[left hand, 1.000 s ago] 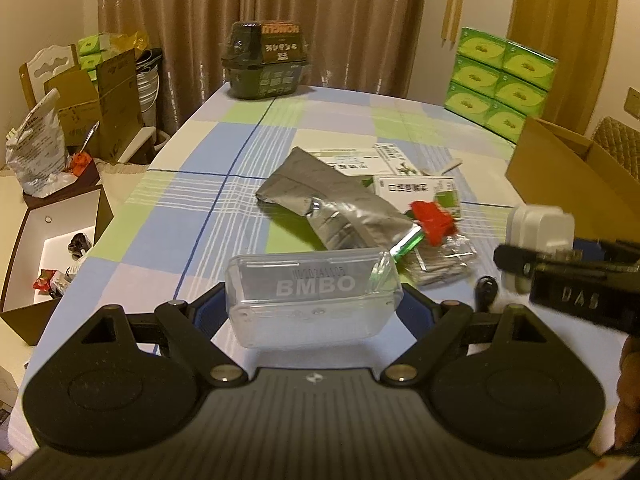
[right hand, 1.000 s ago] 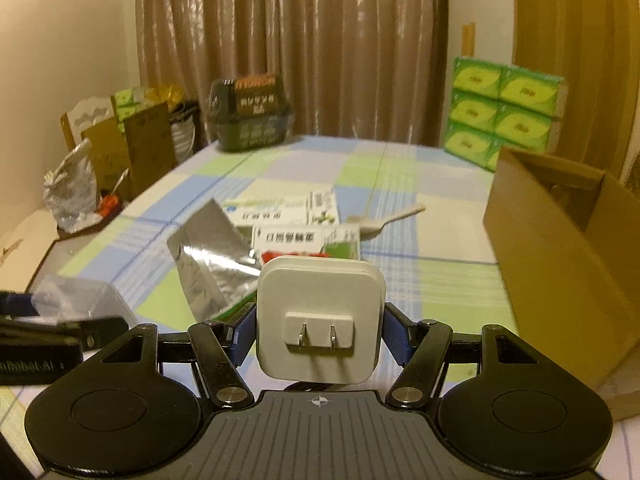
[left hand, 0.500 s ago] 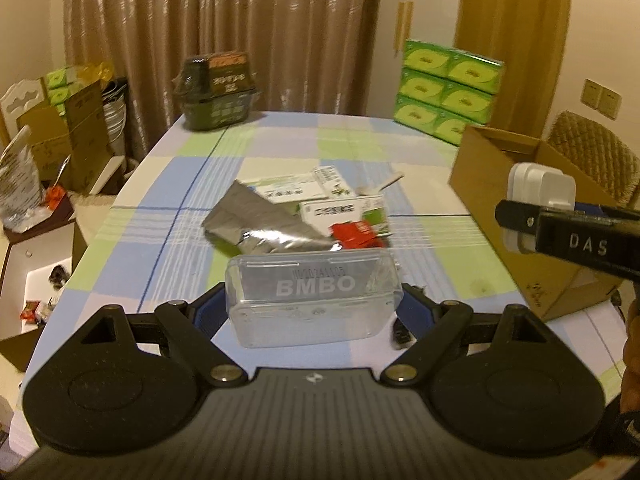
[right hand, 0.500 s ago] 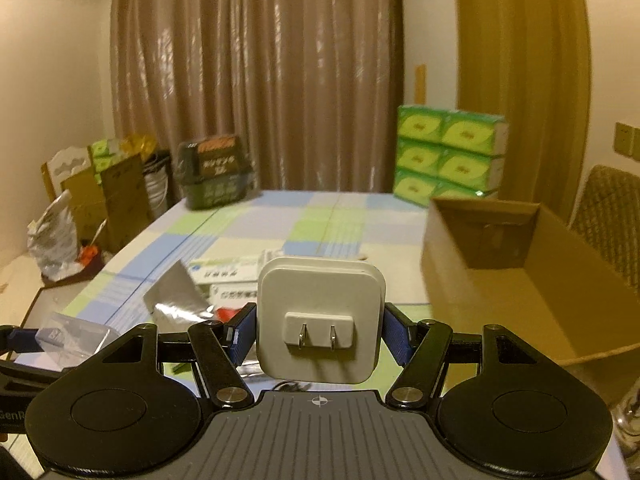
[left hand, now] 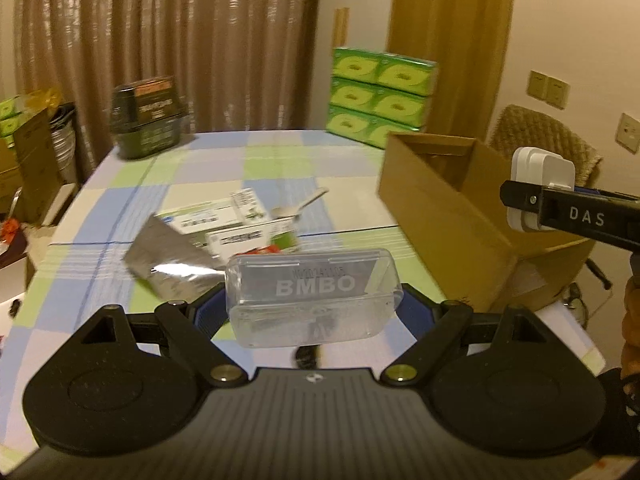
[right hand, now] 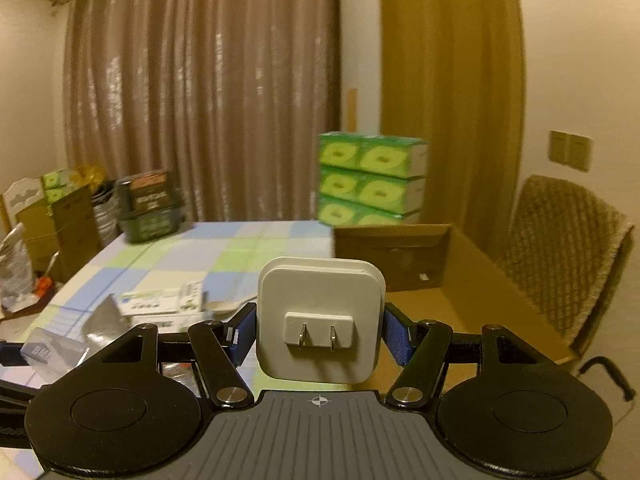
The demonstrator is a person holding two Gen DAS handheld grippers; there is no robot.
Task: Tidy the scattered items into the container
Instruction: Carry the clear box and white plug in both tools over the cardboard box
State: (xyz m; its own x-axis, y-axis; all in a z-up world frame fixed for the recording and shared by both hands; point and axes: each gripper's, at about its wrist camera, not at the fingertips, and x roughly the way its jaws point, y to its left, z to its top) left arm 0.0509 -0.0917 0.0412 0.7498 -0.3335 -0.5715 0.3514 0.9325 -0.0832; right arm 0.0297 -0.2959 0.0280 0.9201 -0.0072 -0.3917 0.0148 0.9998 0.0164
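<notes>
We hold two things above the table with the blue, green and white checked cloth (left hand: 256, 168). Our left gripper (left hand: 312, 300) has its fingers clamped on the sides of a clear rectangular plastic case printed BMBO (left hand: 312, 300), lifted over the near edge of the table. Our right gripper (right hand: 320, 334) is clamped on a white square plug adapter (right hand: 320, 324) with its two metal prongs facing the camera, held up beside the open brown cardboard box (left hand: 448, 200) that stands at the table's right edge. In the middle of the table lie a crumpled silver foil pouch (left hand: 164, 256), two white and green medicine cartons (left hand: 224, 220) and a white plastic spoon (left hand: 300, 206). A dark plastic basket (left hand: 148, 120) sits at the far left corner.
</notes>
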